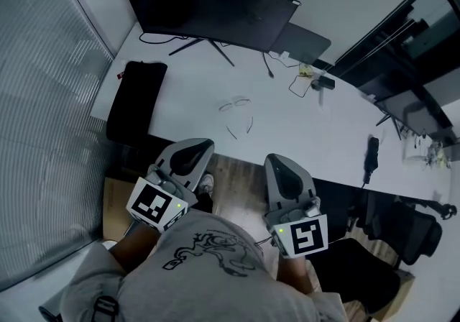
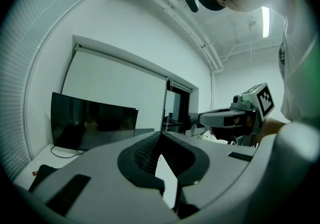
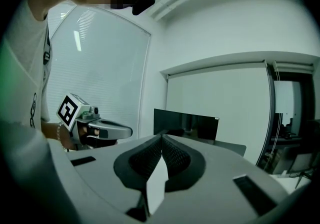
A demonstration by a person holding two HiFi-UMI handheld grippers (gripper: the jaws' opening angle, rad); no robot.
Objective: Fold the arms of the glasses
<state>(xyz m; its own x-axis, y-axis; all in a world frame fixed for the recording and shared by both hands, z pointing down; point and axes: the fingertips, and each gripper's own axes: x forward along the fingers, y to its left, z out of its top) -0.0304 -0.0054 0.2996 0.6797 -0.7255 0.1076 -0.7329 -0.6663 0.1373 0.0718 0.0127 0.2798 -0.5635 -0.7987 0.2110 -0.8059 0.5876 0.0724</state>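
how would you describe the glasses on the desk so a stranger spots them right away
Find the wide black monitor at the far edge of the white table. In front of its stand, mid-table, lie the glasses, arms unfolded. They are thin pale wire, unlike the large black bag at the left.

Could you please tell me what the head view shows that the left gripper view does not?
Only the head view shows the glasses, lying on the white table with both arms unfolded, ahead of both grippers. Only the left gripper view shows that the left gripper has its jaws closed tip to tip with nothing between them. It also shows a ceiling light and a white blind on the wall. Both views show the dark monitor, the table surface and the right gripper.
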